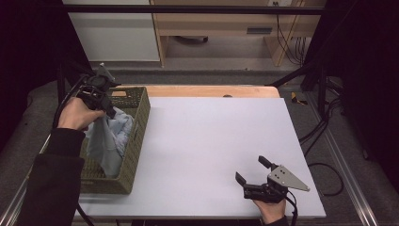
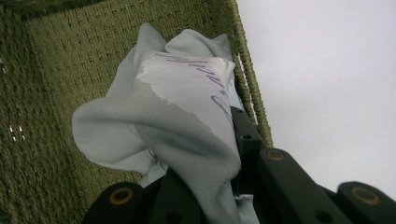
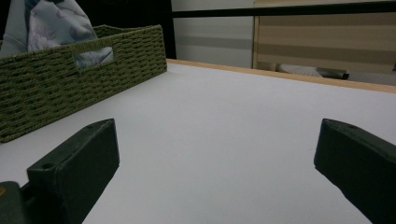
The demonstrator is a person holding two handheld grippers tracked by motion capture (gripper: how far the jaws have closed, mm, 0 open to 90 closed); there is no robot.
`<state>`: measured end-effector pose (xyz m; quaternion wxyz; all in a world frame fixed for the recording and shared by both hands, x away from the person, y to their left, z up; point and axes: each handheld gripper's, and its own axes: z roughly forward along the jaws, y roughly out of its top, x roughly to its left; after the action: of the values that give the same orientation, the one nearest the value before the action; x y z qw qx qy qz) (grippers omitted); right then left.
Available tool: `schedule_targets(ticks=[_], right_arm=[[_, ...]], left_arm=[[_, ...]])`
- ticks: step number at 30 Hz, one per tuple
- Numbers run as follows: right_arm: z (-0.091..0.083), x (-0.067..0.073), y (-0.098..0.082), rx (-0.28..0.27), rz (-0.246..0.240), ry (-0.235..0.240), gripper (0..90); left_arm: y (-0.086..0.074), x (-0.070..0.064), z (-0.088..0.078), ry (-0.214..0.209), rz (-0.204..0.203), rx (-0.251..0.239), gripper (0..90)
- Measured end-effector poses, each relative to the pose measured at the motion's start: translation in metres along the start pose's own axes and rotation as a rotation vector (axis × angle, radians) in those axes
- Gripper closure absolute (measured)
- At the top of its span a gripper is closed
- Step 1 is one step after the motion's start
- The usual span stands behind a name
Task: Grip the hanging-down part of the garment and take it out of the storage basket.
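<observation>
Seen from the high view, a person's left hand [image 1: 77,114] holds the left gripper [image 1: 112,113] over a green woven basket [image 1: 136,141] at the left edge of a white table [image 1: 207,141]; a pale blue cloth [image 1: 109,139] hangs from the gripper down into the basket. At the table's near right corner, the right gripper [image 1: 251,170] lies low by the tabletop, jaws spread apart with nothing between them, its grey three-cornered plate [image 1: 287,178] on top and well apart from the basket.

The left gripper view looks down into the basket [image 2: 56,93] and shows what the overhead camera cannot: the black jaws clamped on a bunched fold of the cloth [image 2: 177,116], which carries a line of purple cursive lettering too slanted to read. The basket's woven wall runs just beside the fabric, with white tabletop [image 2: 327,84] beyond the rim.

The right gripper view looks level across the table [image 3: 224,130] between its two wide-set jaws. The basket [image 3: 70,74] stands at far left, its side handle slot showing cloth inside, and the cloth [image 3: 51,23], faintly patterned here, rises above the rim.
</observation>
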<state>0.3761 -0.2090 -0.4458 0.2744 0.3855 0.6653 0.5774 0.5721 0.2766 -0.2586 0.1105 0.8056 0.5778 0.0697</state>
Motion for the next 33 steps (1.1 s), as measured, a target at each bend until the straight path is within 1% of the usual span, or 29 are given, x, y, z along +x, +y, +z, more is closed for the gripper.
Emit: schedule_targets(ticks=[1,4,5,8,10,12,14,15,16,17,18,20,21,23,24,25,26,27,28,29,30,31,32,33], right_arm=[[0.000,-0.001,0.000,0.001,-0.005,0.002,0.3],[0.000,0.000,0.000,0.001,0.002,-0.003,0.3],[-0.001,0.000,0.001,0.005,-0.006,0.000,0.3],[0.000,0.000,0.001,0.003,-0.007,0.004,0.3],[0.001,0.000,0.000,0.006,-0.006,0.000,0.3],[0.001,0.000,0.000,0.006,-0.010,-0.001,0.3],[0.001,0.000,0.000,0.007,-0.008,-0.002,0.3],[0.001,0.000,0.000,0.005,-0.011,0.000,0.3],[0.001,0.000,0.000,0.005,-0.011,0.000,0.3],[0.002,0.001,0.000,0.010,-0.007,0.005,0.3],[0.002,0.001,0.000,0.010,-0.007,0.005,0.3],[0.002,0.001,0.000,0.015,-0.009,0.004,0.3],[0.003,0.000,-0.001,0.012,-0.008,0.006,0.3],[0.002,0.001,0.000,0.013,-0.008,0.006,0.3],[0.002,0.001,0.000,0.013,-0.008,0.006,0.3],[0.002,0.001,0.000,0.013,-0.011,0.007,0.3],[0.002,0.001,0.000,0.015,-0.003,0.003,0.3],[0.003,0.001,0.000,0.015,-0.003,0.004,0.3],[0.003,0.001,0.000,0.015,-0.003,0.004,0.3],[0.003,0.001,0.000,0.016,-0.004,0.009,0.3],[0.003,0.001,0.000,0.016,-0.006,0.010,0.3],[0.003,0.001,0.000,0.016,-0.004,0.010,0.3],[0.003,0.001,0.001,0.016,-0.003,0.010,0.3],[0.003,0.001,0.001,0.017,-0.005,0.013,0.3]], left_arm=[[0.000,-0.001,0.000,0.001,0.001,-0.002,83.5],[-0.001,-0.002,-0.001,0.000,0.008,0.000,83.5],[-0.001,-0.002,-0.001,0.000,0.007,0.001,83.5],[-0.002,-0.002,-0.003,0.001,0.005,-0.004,83.5],[-0.002,-0.001,-0.006,0.007,0.004,-0.007,83.5],[-0.003,-0.001,-0.009,0.007,0.000,-0.021,83.6],[-0.004,-0.002,-0.013,0.008,0.008,-0.026,83.6],[-0.005,-0.002,-0.018,0.008,0.013,-0.032,83.7],[-0.005,-0.002,-0.018,0.008,0.013,-0.032,83.7],[-0.005,-0.001,-0.025,0.016,0.011,-0.051,83.7],[-0.005,-0.001,-0.025,0.016,0.011,-0.051,83.7],[-0.006,0.000,-0.036,0.024,0.008,-0.080,83.8],[-0.007,0.000,-0.039,0.023,0.009,-0.081,83.8],[-0.007,-0.001,-0.048,0.037,0.012,-0.093,83.8],[-0.007,-0.001,-0.048,0.037,0.012,-0.093,83.9],[-0.008,-0.002,-0.056,0.046,0.021,-0.108,83.9],[-0.008,-0.002,-0.061,0.039,0.018,-0.112,83.9],[-0.008,-0.003,-0.065,0.046,0.025,-0.122,83.9],[-0.008,-0.003,-0.065,0.046,0.025,-0.122,83.9],[-0.008,-0.004,-0.075,0.060,0.025,-0.145,83.9],[-0.008,-0.004,-0.075,0.060,0.025,-0.145,83.9],[-0.008,-0.005,-0.086,0.062,0.039,-0.160,83.9],[-0.008,-0.005,-0.086,0.062,0.039,-0.160,83.9],[-0.008,-0.005,-0.093,0.067,0.034,-0.176,83.9]])
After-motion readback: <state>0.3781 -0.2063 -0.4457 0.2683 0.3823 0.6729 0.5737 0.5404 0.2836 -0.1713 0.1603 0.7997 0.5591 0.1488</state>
